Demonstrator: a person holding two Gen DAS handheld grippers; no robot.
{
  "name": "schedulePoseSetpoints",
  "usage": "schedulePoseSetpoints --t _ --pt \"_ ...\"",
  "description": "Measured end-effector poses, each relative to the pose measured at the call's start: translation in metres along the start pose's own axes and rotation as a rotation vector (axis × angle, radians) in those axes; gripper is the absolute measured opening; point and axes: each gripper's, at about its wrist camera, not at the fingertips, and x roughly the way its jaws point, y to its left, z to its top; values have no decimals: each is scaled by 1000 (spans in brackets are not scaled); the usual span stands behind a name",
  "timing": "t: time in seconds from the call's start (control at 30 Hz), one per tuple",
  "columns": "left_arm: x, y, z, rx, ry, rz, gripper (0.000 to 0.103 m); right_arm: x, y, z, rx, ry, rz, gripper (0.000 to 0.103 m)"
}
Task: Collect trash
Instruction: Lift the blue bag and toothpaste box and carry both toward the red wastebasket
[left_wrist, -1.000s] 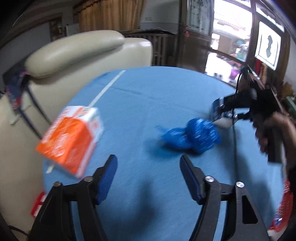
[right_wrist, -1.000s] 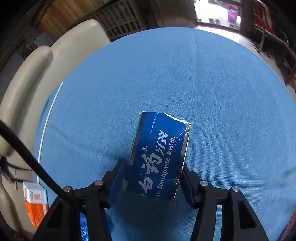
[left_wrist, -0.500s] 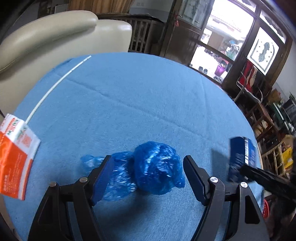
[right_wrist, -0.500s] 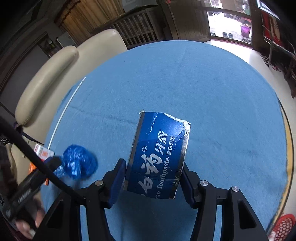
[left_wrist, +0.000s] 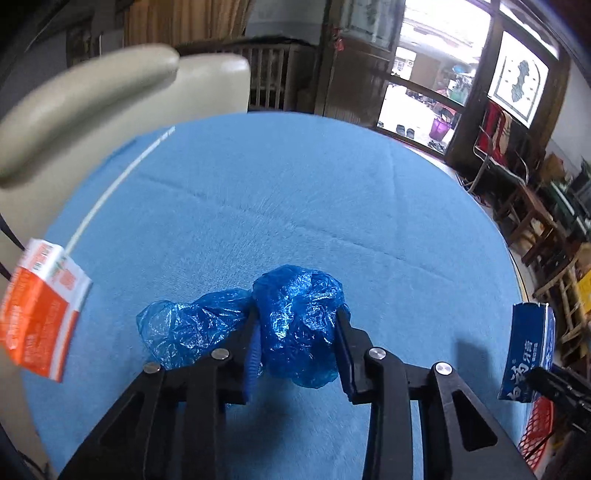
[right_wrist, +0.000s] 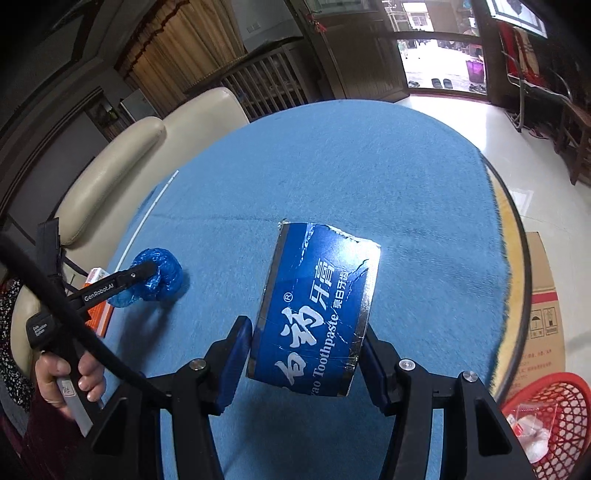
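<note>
A crumpled blue plastic bag (left_wrist: 291, 295) lies on the blue-covered round table (left_wrist: 295, 177). My left gripper (left_wrist: 298, 325) has its jaws closing on the bag's right lobe, and both pads touch it. The bag's left lobe bulges out beside the left finger. In the right wrist view the same bag (right_wrist: 164, 277) sits at the tip of the left gripper (right_wrist: 147, 271). My right gripper (right_wrist: 306, 339) is shut on a torn blue toothpaste box (right_wrist: 317, 306), held above the table. The same box (left_wrist: 528, 354) shows at the right edge of the left wrist view.
An orange and white carton (left_wrist: 40, 310) lies at the table's left edge. A red mesh basket (right_wrist: 546, 417) with some wrappers stands on the floor at the right, beside a cardboard box (right_wrist: 543, 314). A cream chair (left_wrist: 110, 96) stands behind the table.
My left gripper moved up to the blue bag and closed around its right lobe. The right gripper carried the toothpaste box to the right, toward the table's edge and the red basket.
</note>
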Motion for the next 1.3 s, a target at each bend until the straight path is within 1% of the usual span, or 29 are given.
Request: schedulePoseSetpoints --t 0.23,0.47,0.57,0.83,1.13,1.3 --pt "-74 -39 -17 105 -148 63 37 -42 -7 -21 9 -66 12 59" --pt "-142 -64 -45 179 -267 108 37 -90 -9 -43 11 -146 32 59" --pt "-166 -72 -53 196 -306 119 37 -112 -8 -51 9 -181 41 59" --pt "-207 -86 -76 226 -360 142 37 -165 -3 -72 -24 -265 56 59" --pt "-232 -105 -92 272 -405 148 37 -196 1 -88 -59 -317 54 59" --pt "-241 -109 -96 288 -418 146 37 -204 4 -93 -73 -334 53 59"
